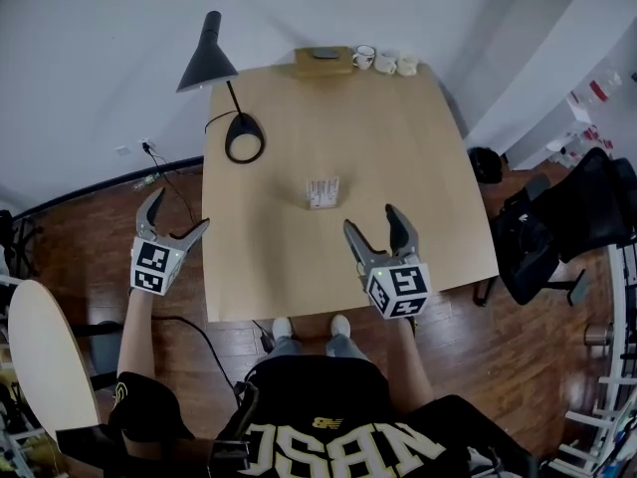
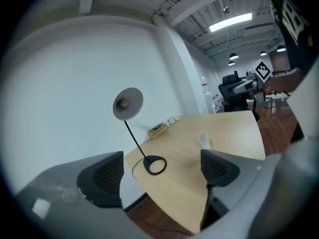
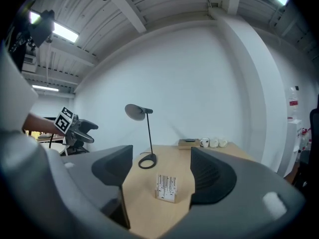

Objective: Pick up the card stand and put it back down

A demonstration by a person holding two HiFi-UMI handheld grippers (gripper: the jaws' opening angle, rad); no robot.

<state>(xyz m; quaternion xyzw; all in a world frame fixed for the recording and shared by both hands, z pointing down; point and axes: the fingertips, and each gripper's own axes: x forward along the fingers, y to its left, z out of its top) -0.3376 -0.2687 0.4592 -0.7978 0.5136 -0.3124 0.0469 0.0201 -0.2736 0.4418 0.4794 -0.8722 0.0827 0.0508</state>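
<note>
Black shirt (image 1: 328,406) nearest; just beyond, poises right gripper (image 1: 372,218) empty with jaws parted, nearer than wide-open, empty left gripper (image 1: 180,208) off the table (image 1: 398,147) edge, facing card stand (image 1: 322,192) upright mid-table, straight ahead, broad face toward the jaws.

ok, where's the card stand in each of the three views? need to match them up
Head view: card stand just above picture centre.
Left gripper view: card stand small, right of centre.
Right gripper view: card stand low centre, largest here.
Shared landmark: black desk lamp, left of the stand in all three.
</note>
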